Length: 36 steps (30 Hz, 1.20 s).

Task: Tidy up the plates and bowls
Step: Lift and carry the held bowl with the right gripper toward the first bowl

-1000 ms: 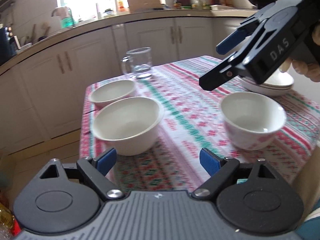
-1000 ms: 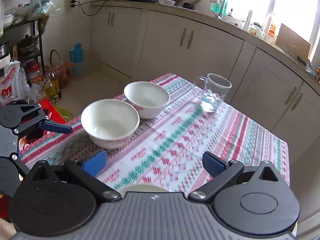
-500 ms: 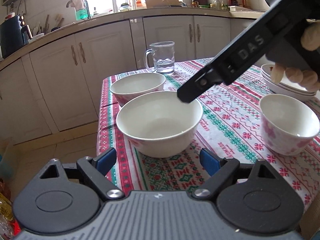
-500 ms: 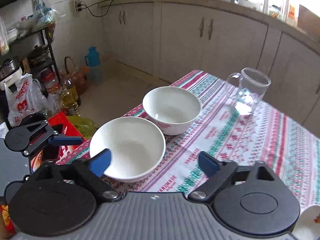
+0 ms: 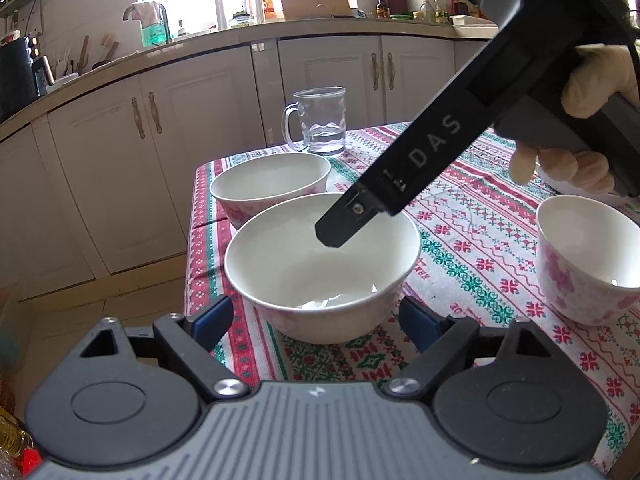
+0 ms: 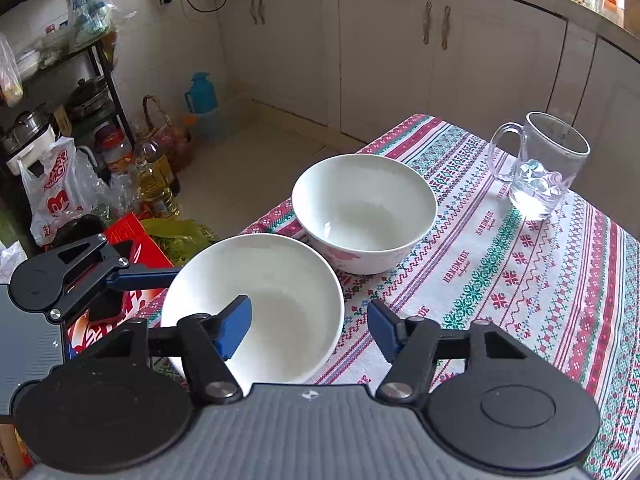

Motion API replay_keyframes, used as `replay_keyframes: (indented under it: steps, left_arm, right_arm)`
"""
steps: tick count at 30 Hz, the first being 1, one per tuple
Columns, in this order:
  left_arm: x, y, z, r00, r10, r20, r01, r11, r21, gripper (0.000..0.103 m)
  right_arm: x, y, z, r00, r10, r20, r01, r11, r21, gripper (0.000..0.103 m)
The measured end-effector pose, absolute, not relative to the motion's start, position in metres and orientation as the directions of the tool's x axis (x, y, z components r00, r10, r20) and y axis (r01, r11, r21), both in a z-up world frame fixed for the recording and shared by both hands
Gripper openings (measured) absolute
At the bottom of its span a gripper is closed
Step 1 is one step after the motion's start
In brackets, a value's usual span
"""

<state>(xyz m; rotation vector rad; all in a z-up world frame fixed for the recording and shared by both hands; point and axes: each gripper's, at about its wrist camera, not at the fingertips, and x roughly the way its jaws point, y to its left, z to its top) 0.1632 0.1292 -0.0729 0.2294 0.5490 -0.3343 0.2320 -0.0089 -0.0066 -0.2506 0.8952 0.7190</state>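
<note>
Near bowl: the near bowl (image 6: 256, 304) sits at the corner of the tablecloth (image 6: 520, 280), closest to both tools, so it looks like the first piece to be gathered.
Right gripper: the right gripper (image 6: 308, 326) straddles that bowl's rim, one blue pad inside, the other outside over the cloth. Its jaws have just been closing with the wall between them; I can't quite tell whether the pads press yet.
Left gripper: the left gripper (image 5: 316, 318) hangs about half open, empty, its pads either side of the same bowl, perhaps to steady it.
Second bowl: the second bowl (image 6: 364, 212) stands just behind, likely the nesting target.
Third bowl: the third bowl (image 5: 588, 260) waits apart, to the right.
Glass mug: the glass mug (image 6: 540, 168) stands near the far edge, clear of the work.
</note>
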Motion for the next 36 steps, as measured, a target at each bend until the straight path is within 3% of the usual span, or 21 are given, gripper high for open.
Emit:
replay_keyframes:
  steps: [14, 36]
  left_arm:
    - [0.168, 0.131, -0.072, 0.800, -0.275, -0.533, 0.385, 0.917, 0.105, 0.089]
    - [0.156, 0.124, -0.059, 0.799, -0.288, -0.527, 0.406, 0.906, 0.121, 0.089]
  right_arm:
    - [0.237, -0.003, -0.011, 0.375, 0.490, -0.787, -0.681, 0.721, 0.125, 0.062]
    - [0.227, -0.010, -0.005, 0.372, 0.498, -0.783, -0.674, 0.725, 0.142, 0.062]
